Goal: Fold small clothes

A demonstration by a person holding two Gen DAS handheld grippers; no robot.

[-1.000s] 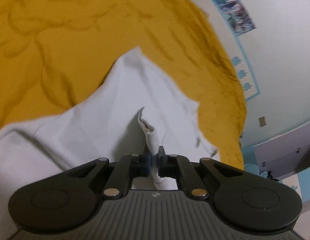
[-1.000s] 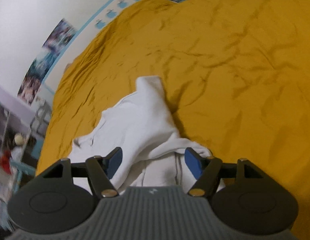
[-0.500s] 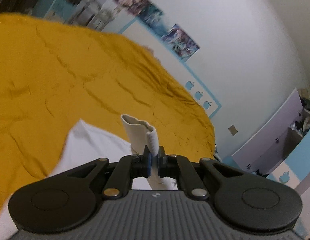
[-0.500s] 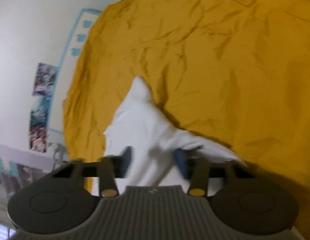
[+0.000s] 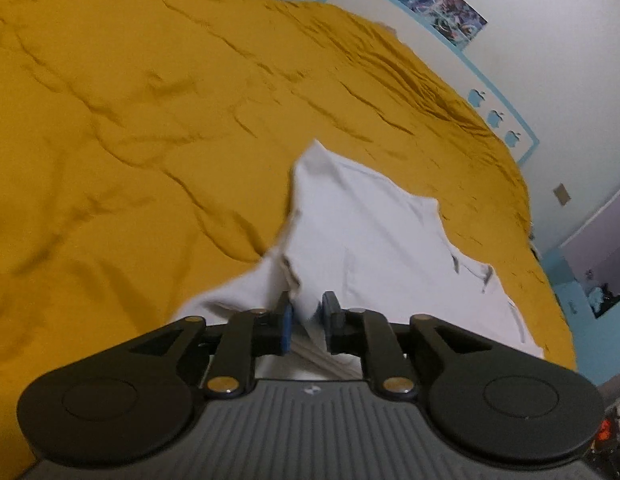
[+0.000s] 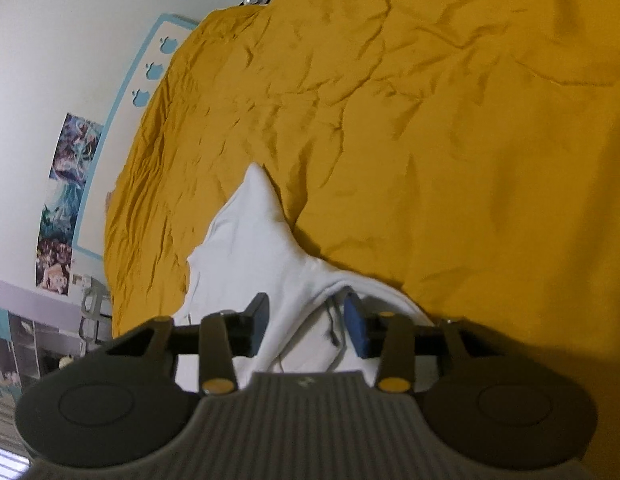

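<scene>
Your left gripper (image 5: 308, 322) hangs low over a white garment (image 5: 374, 236) spread on a wrinkled mustard-yellow bedspread (image 5: 150, 120), its jaws having just eased apart a little; a bunched fold of the cloth stands in the narrow gap, and whether the pads still press on it is hard to make out, since the fabric hides their inner faces. In that view the garment runs from the fingers toward 1 o'clock, ending in a peak, with its near hem cut off by the gripper body. Your right gripper (image 6: 310, 322) has its jaws parted about halfway, having just been opening; a rounded hem of the same white garment (image 6: 246, 240) lies between the blue pads without visibly touching either. From there the cloth tapers to a point at 11 o'clock. Its lower portion is hidden under the gripper. Posters (image 6: 66, 200) and a blue-edged panel (image 6: 150, 68) line the white wall at 9 to 11 o'clock, too blurred to read.
</scene>
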